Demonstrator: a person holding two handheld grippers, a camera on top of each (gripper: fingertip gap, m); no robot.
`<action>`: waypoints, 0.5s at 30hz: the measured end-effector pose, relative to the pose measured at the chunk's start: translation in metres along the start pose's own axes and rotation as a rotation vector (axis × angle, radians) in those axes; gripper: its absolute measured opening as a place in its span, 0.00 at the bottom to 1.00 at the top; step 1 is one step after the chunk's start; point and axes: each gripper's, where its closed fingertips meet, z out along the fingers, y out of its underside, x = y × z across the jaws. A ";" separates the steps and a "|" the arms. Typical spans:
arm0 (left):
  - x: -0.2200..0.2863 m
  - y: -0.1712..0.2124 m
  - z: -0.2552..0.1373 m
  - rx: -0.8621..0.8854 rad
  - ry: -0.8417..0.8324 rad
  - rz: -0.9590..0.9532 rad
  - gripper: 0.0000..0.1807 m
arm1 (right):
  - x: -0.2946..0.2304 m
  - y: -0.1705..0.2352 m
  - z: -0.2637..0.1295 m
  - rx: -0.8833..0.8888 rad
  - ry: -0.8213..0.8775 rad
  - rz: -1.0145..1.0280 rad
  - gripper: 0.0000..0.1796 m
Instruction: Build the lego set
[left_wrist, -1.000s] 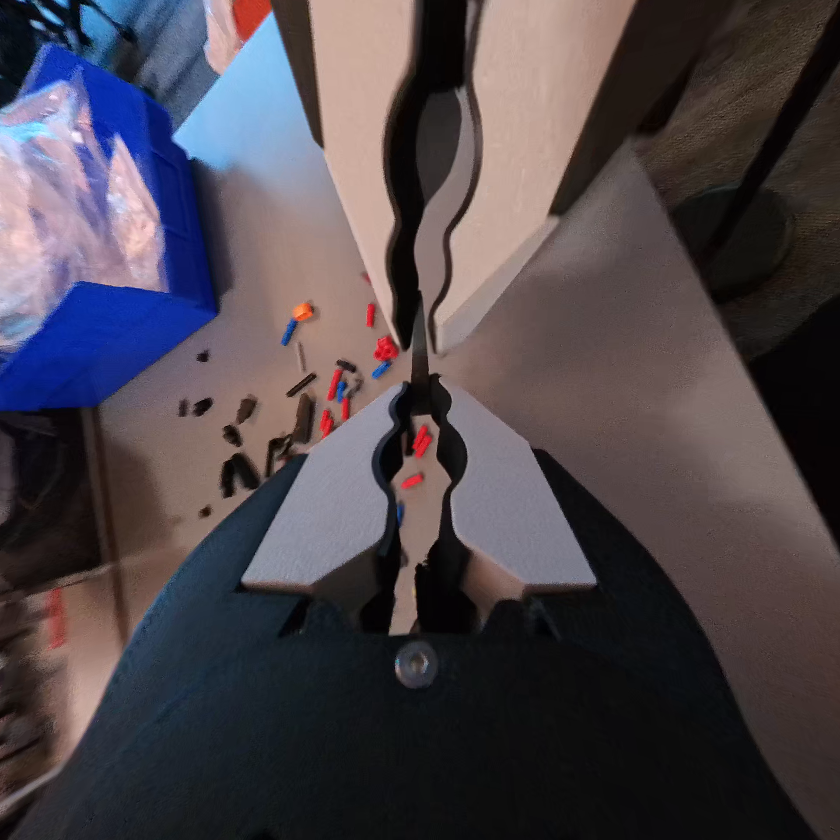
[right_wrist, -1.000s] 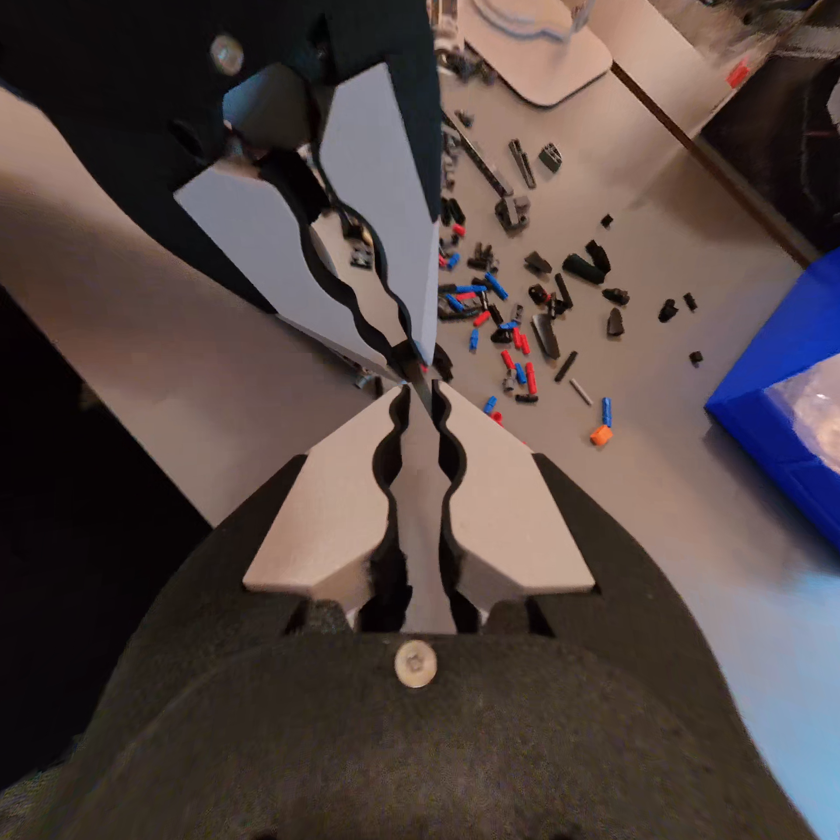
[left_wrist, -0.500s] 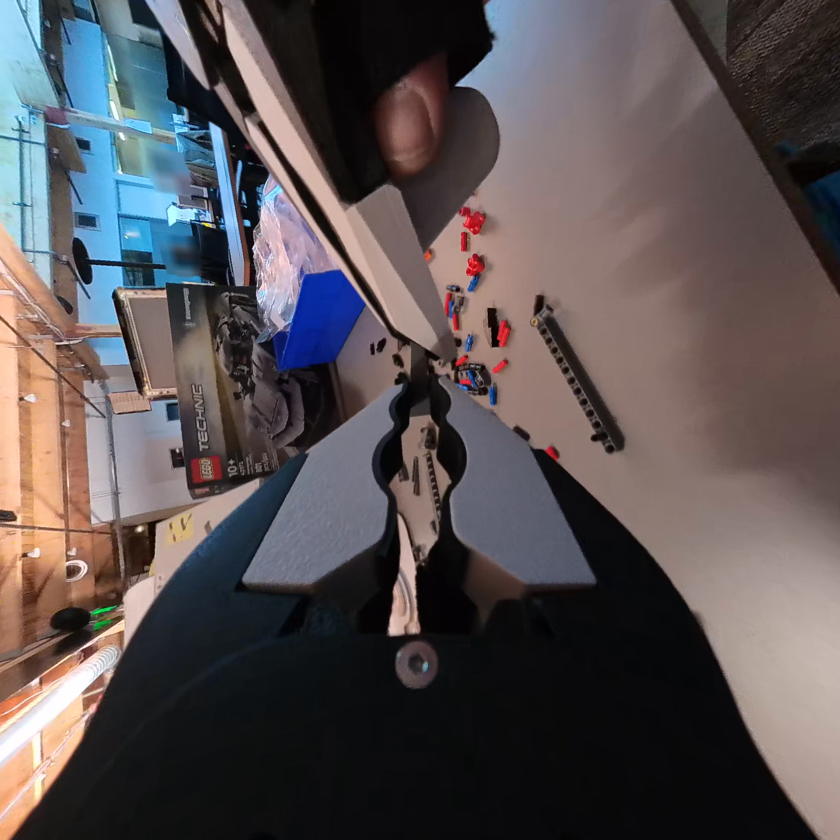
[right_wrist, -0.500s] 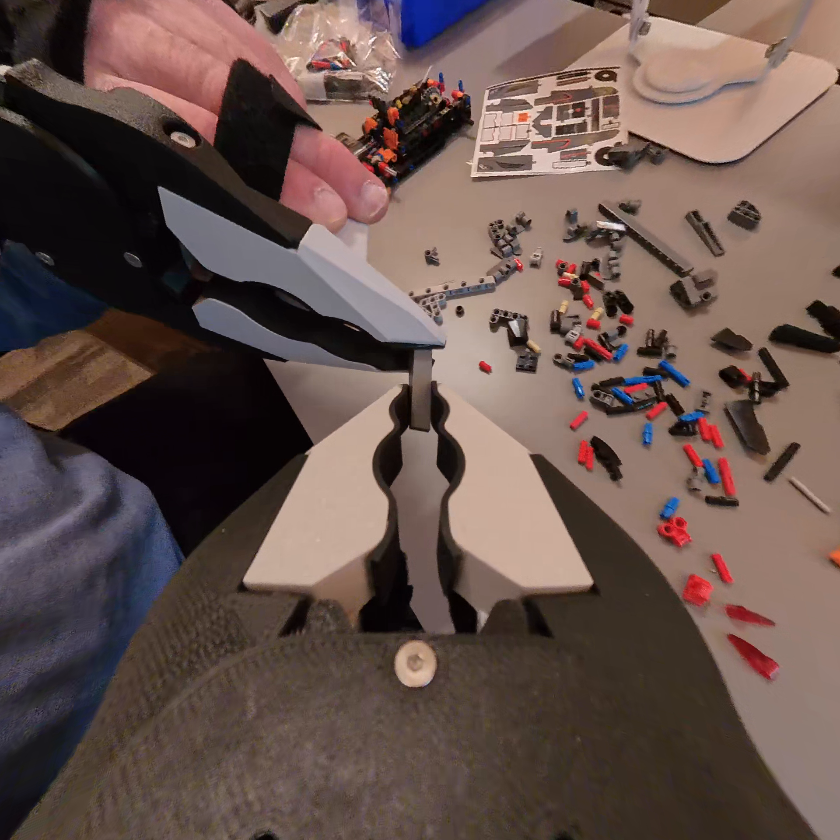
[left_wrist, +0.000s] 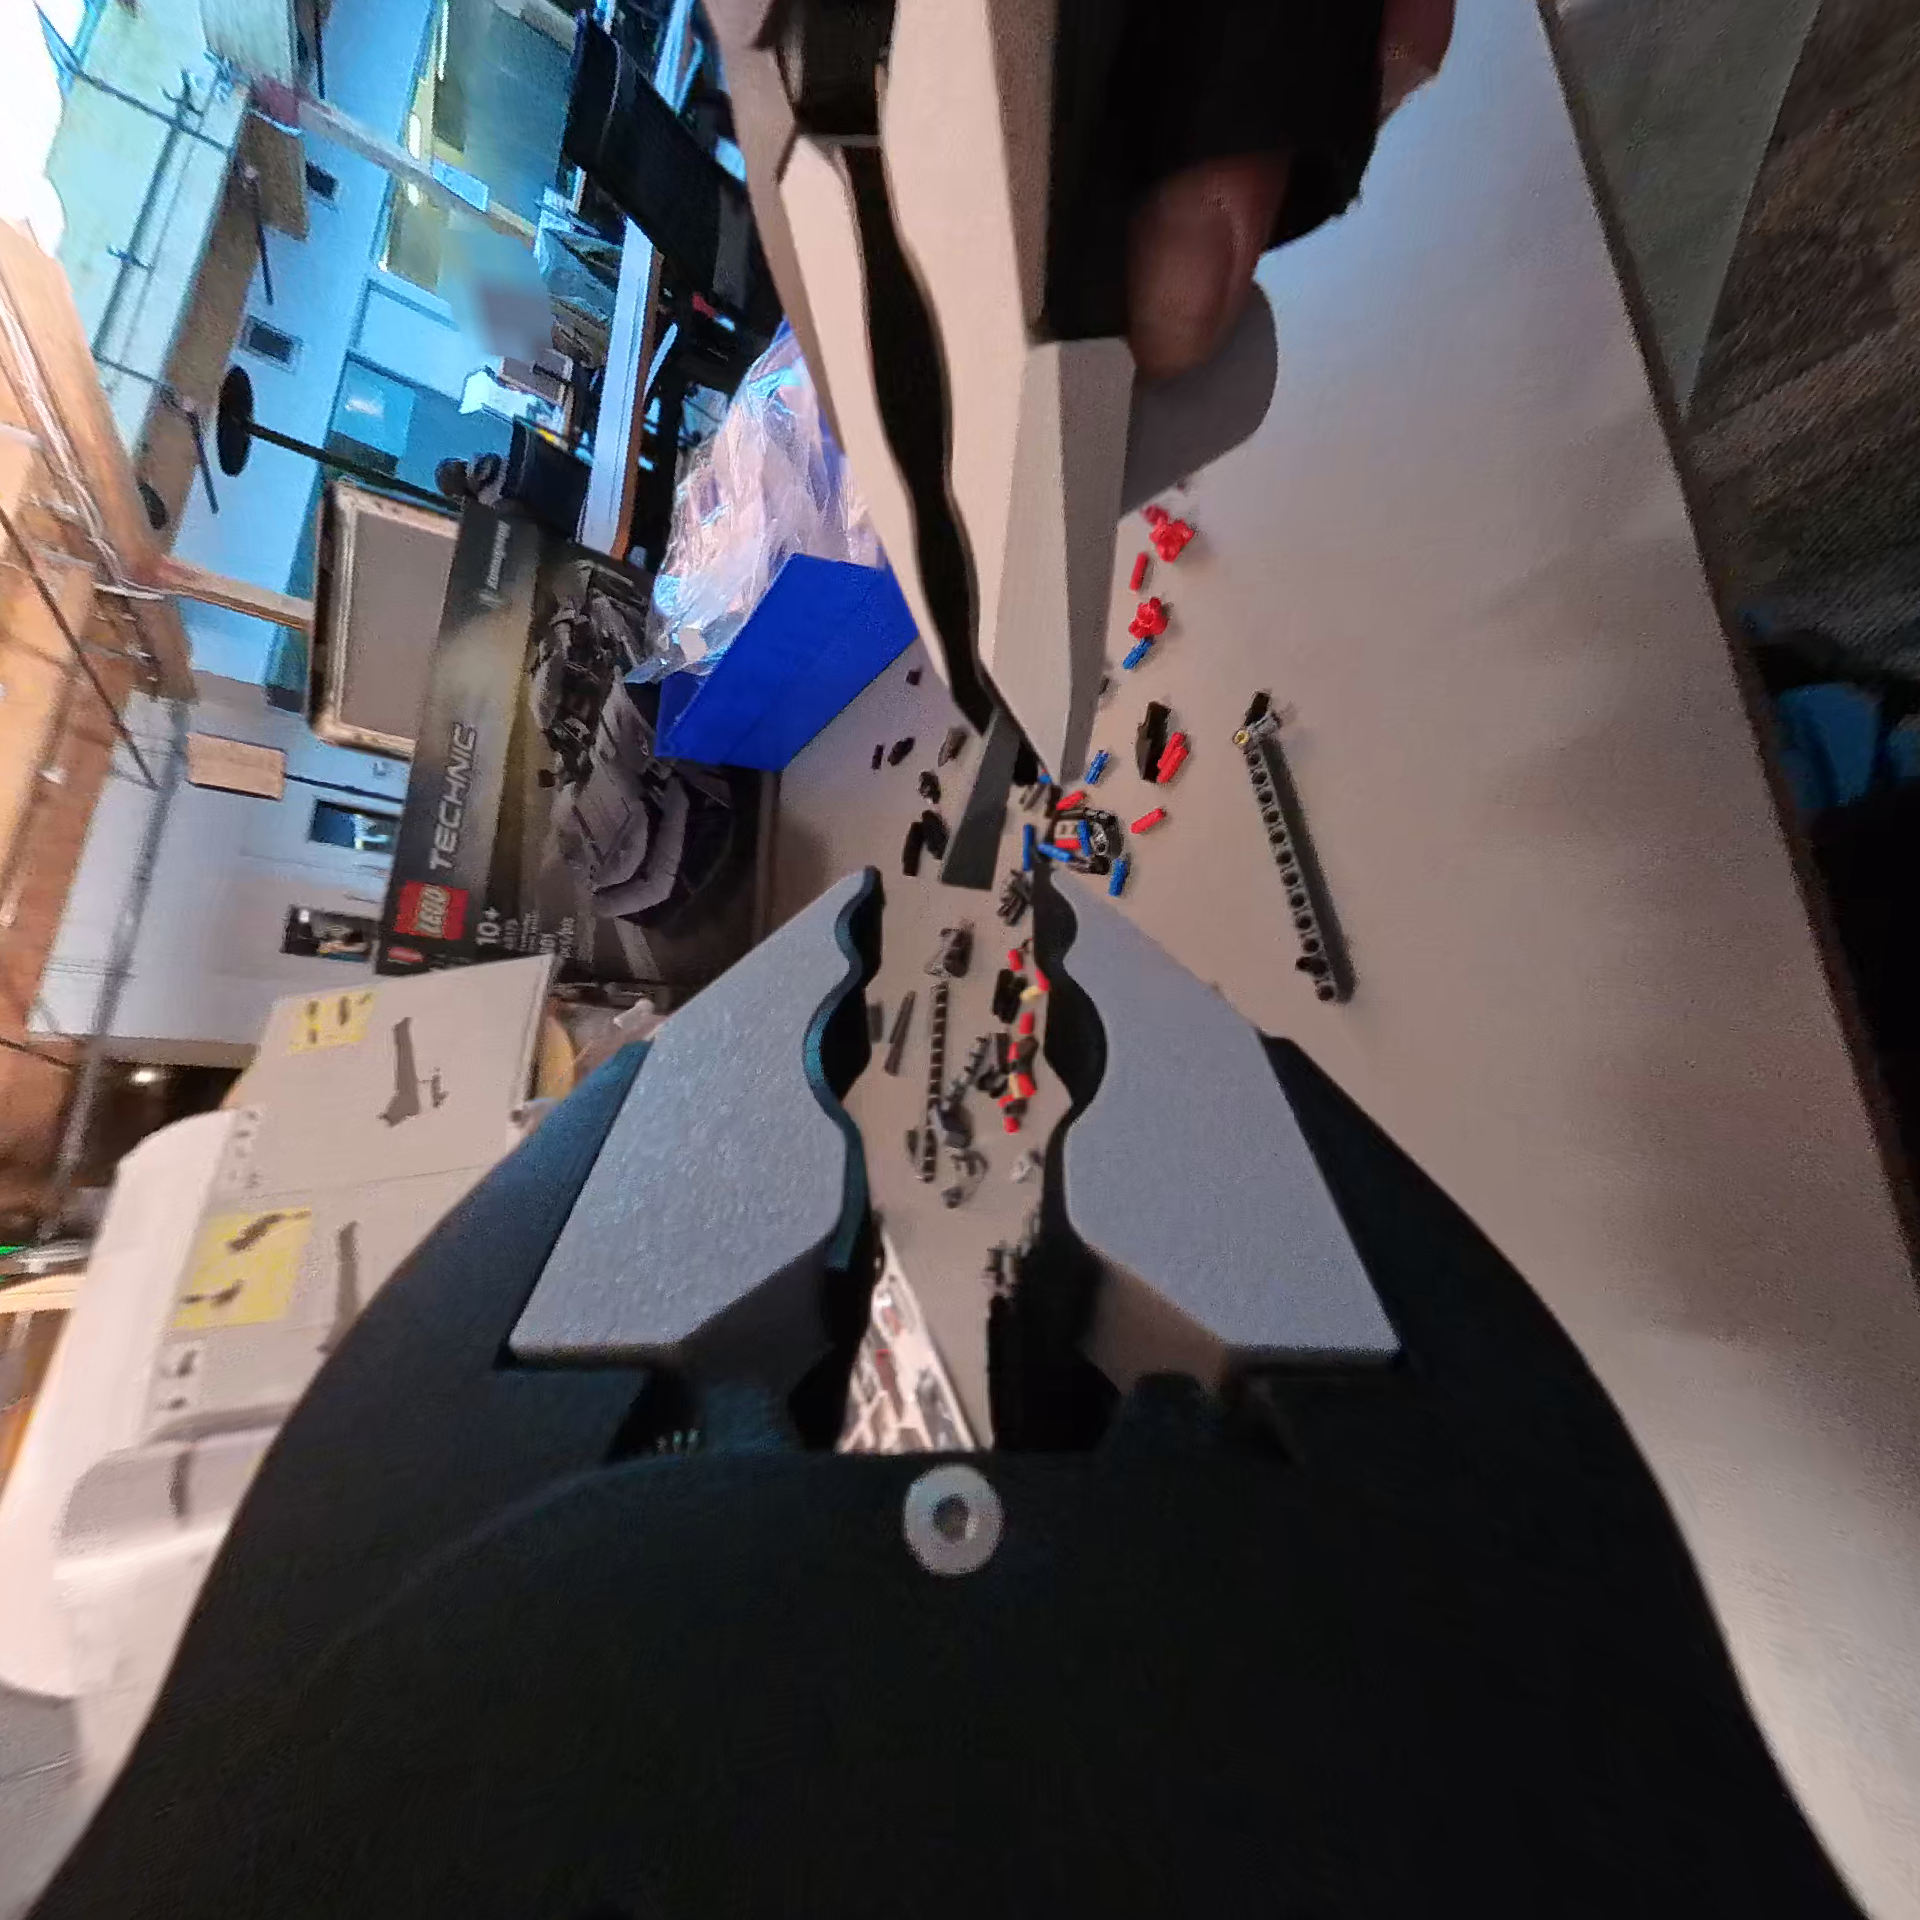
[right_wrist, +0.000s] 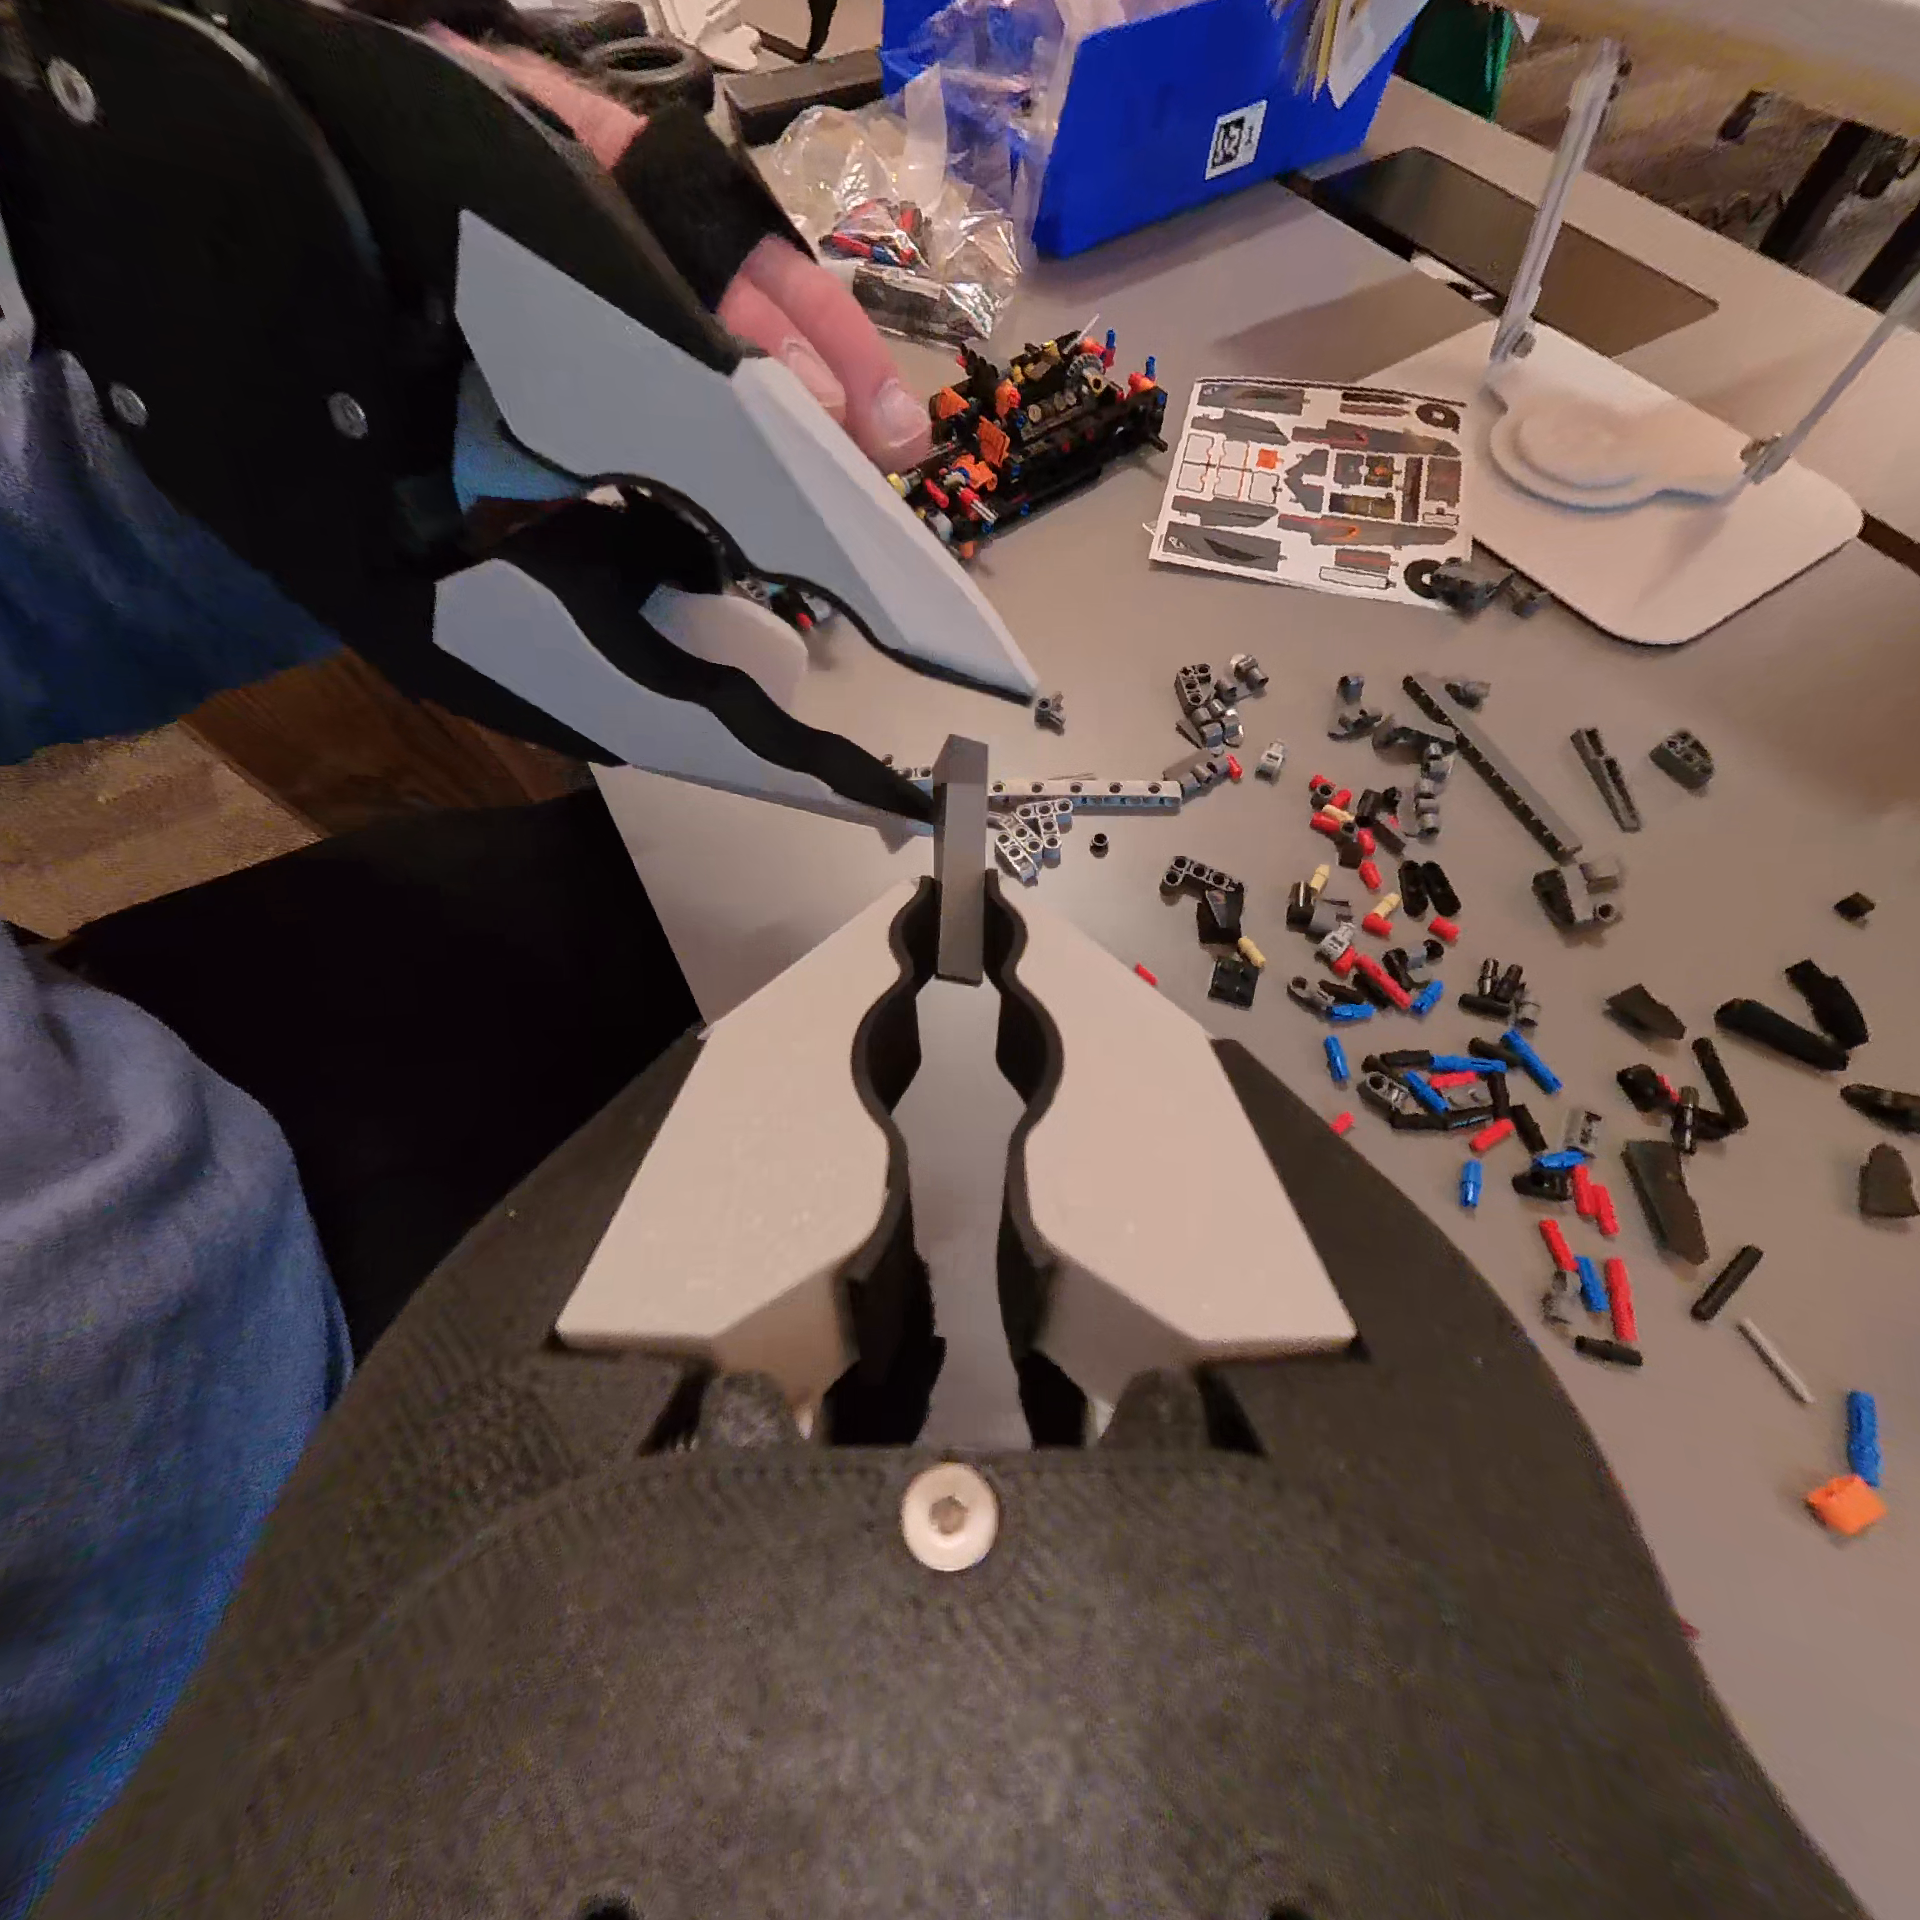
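Observation:
My right gripper (right_wrist: 958, 894) is shut on a flat dark grey piece (right_wrist: 961, 831) and holds it upright above the table's near edge. My left gripper (right_wrist: 977, 753) comes in from the upper left and is open, its lower fingertip beside the piece and its upper one apart from it. In the left wrist view my left gripper (left_wrist: 956, 888) is open and empty. Just beyond it, the right gripper (left_wrist: 1023, 743) holds the dark piece (left_wrist: 977, 821). A partly built black and orange model (right_wrist: 1029, 436) sits farther back on the grey table (right_wrist: 727, 904).
Many small red, blue and black pieces (right_wrist: 1455, 1039) lie scattered to the right, with a long dark beam (right_wrist: 1496, 769) and a light grey beam (right_wrist: 1091, 795). A sticker sheet (right_wrist: 1314, 483), a white stand base (right_wrist: 1662, 499), a blue bin (right_wrist: 1143, 135) and plastic bags (right_wrist: 904, 229) are behind. The set's box (left_wrist: 551, 769) stands past the bin. Left and right tips are no more than a few centimetres apart.
My left gripper has opened and let go of the dark grey piece, which both grippers held half a second ago. The right gripper still holds it.

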 end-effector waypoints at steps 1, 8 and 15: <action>0.000 0.000 -0.003 0.014 0.007 -0.026 0.16 | 0.001 -0.001 -0.001 -0.001 0.009 -0.010 0.03; -0.005 -0.002 -0.019 0.157 0.163 -0.375 0.19 | -0.005 -0.017 -0.007 0.051 0.004 -0.101 0.03; -0.002 -0.017 -0.020 0.283 0.317 -0.607 0.15 | -0.014 -0.023 -0.010 0.072 -0.025 -0.172 0.03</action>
